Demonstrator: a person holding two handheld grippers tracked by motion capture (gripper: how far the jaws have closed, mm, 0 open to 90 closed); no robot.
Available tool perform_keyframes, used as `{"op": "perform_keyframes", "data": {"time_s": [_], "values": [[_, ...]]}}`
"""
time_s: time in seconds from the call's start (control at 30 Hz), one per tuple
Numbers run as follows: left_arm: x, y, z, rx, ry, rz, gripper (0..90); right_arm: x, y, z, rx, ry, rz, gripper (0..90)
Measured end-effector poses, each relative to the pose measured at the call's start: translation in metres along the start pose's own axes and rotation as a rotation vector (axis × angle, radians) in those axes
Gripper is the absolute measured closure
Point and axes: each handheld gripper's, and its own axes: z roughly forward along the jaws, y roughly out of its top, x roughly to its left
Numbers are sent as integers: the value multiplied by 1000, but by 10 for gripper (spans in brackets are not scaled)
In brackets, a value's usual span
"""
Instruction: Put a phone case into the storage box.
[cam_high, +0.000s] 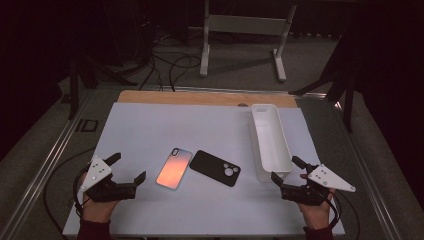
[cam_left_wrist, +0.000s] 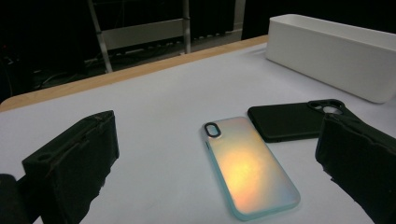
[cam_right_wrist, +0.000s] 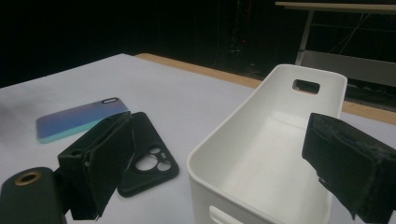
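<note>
An iridescent phone case (cam_high: 174, 168) lies flat at the middle of the white table top (cam_high: 150, 125), and a black phone case (cam_high: 215, 168) lies just right of it. A long white bin (cam_high: 270, 141) stands empty at the right. My left gripper (cam_high: 128, 167) rests low at the front left, open, pointing toward the iridescent case (cam_left_wrist: 247, 172) with the black case (cam_left_wrist: 289, 121) behind it. My right gripper (cam_high: 286, 169) sits at the front right, open, just short of the bin's near end (cam_right_wrist: 224, 135). Nothing is between either pair of jaws.
A strip of bare wood (cam_high: 200, 97) runs along the table's far edge. Beyond it on the floor stand a metal frame's legs (cam_high: 205, 45) and loose cables (cam_high: 170, 65). A hand holds each gripper at the table's front edge.
</note>
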Motion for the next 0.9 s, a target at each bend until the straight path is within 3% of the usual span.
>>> {"op": "perform_keyframes", "data": {"time_s": [0.43,0.57,0.9], "values": [[4,0,-1,17,18,-25,0,-2,-2,0,6,-10,14,88],[4,3,3,56,26,-17,0,1,-2,2,16,-12,8,88],[5,9,19,99,10,-17,0,0,-1,1,8,-35,7,81]]}}
